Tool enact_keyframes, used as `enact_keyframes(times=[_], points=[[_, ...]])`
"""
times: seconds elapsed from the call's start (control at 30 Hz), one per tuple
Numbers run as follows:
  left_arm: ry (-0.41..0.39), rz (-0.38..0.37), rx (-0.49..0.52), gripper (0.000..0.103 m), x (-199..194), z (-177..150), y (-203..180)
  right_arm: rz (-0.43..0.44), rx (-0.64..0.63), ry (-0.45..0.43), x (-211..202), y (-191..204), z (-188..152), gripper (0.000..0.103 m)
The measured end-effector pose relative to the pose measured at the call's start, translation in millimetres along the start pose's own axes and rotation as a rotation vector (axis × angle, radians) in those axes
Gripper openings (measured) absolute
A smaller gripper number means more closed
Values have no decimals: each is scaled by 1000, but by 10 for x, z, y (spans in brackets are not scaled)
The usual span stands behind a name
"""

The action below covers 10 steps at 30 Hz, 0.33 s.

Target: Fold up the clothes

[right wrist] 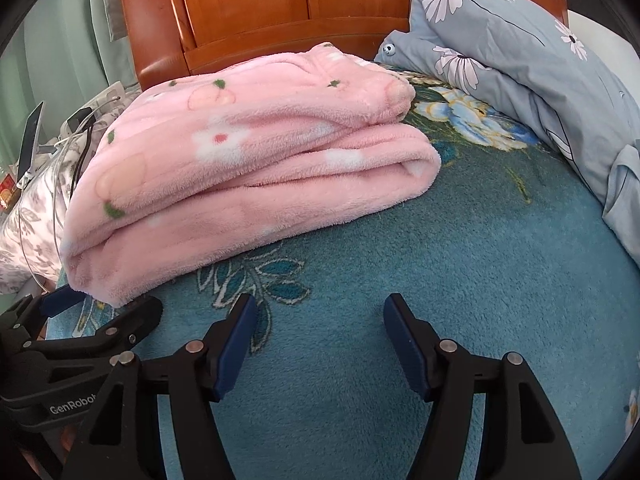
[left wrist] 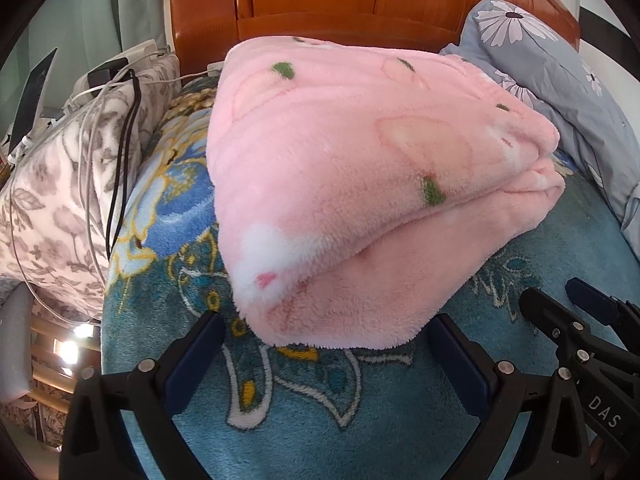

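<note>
A pink fleece garment (left wrist: 360, 184) with white flowers and green leaves lies folded in a thick stack on the teal floral blanket (left wrist: 320, 420) that covers the bed. It also shows in the right wrist view (right wrist: 248, 184). My left gripper (left wrist: 328, 328) is open, its jaws on either side of the stack's near corner, not gripping it. My right gripper (right wrist: 320, 312) is open and empty over the teal blanket (right wrist: 480, 280), to the right of the stack. Each gripper shows in the other's view: the right one (left wrist: 560, 296) and the left one (right wrist: 104, 304).
A wooden headboard (left wrist: 360, 0) stands behind the stack. A grey-blue flowered pillow and duvet (right wrist: 520, 64) lie at the back right. A grey floral pillow (left wrist: 60, 200) with cables (left wrist: 120, 140) and a charger over it lies at the left bed edge.
</note>
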<state>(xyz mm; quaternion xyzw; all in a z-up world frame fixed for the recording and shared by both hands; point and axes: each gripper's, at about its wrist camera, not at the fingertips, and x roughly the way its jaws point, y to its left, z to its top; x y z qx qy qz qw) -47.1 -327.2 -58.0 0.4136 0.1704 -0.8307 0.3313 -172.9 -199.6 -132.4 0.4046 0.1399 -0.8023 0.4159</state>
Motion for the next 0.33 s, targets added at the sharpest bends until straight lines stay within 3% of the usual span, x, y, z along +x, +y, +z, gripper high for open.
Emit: enact_keyframes(times=[0.33], points=[[-10, 1, 0, 103, 7, -10, 26, 3, 2, 4, 5, 4, -2, 68]])
